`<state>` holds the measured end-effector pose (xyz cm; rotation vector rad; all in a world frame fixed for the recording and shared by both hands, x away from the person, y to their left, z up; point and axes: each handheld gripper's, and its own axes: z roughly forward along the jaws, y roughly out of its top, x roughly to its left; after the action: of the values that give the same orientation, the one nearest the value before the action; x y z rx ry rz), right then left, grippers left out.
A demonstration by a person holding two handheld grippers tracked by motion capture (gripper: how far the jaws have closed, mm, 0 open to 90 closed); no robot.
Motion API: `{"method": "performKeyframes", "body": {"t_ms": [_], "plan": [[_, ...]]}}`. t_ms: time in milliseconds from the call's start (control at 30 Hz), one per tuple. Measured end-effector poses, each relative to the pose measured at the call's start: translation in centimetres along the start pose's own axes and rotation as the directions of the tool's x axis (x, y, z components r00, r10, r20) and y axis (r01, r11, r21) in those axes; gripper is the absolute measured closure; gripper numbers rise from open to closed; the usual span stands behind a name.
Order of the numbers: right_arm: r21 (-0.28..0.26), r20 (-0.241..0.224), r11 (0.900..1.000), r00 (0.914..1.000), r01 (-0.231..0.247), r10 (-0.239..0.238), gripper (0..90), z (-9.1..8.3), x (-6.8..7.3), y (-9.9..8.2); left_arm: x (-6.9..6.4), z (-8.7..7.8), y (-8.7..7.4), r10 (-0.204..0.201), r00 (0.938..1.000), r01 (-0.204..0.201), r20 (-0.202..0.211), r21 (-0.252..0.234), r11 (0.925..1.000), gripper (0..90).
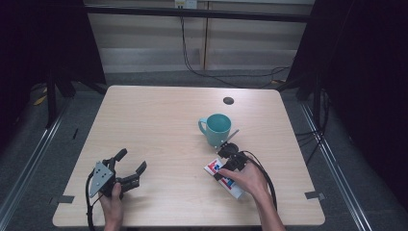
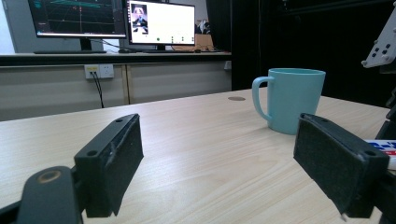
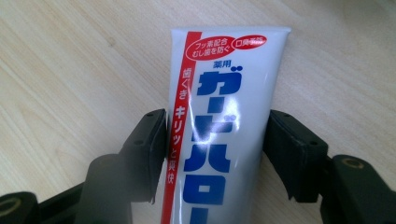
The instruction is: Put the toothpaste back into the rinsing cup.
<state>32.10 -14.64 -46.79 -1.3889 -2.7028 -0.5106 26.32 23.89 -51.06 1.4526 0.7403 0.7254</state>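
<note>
Two tongs over table (image 1: pixel 159 120). High view: right tongs (image 1: pixel 225 166) down on toothpaste tube (image 1: pixel 236 188) near cup (image 1: pixel 216 129); left tongs (image 1: pixel 131 166) wide apart, holding nothing. Right gripper view: pads flank tube (image 3: pixel 224 121), touching both edges.

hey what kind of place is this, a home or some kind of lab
Most likely a lab or office workspace, not a home: two computer monitors sit on a counter behind the wooden table, dark curtains flank it, and cables hang down the back wall.
</note>
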Motion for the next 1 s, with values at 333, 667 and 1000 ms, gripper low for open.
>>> {"method": "performKeyframes", "body": {"t_ms": [333,667,1000], "plan": [[0.026,0.017,0.9994,0.9996,0.021,-0.022,41.6,0.3,0.4,0.4,0.0,0.0,0.0,0.001,1.0000,-0.001,0.000,0.000,1.0000,15.6],[0.037,0.039,0.9987,0.9986,0.035,-0.036,42.0,0.4,0.7,0.5,0.0,0.0,0.0,0.000,1.0000,0.000,0.001,0.000,1.0000,15.6],[0.039,0.088,0.9960,0.9926,0.080,-0.084,43.5,0.7,1.3,0.6,0.0,0.0,0.0,0.006,1.0000,-0.006,0.001,0.004,1.0000,15.6]]}}
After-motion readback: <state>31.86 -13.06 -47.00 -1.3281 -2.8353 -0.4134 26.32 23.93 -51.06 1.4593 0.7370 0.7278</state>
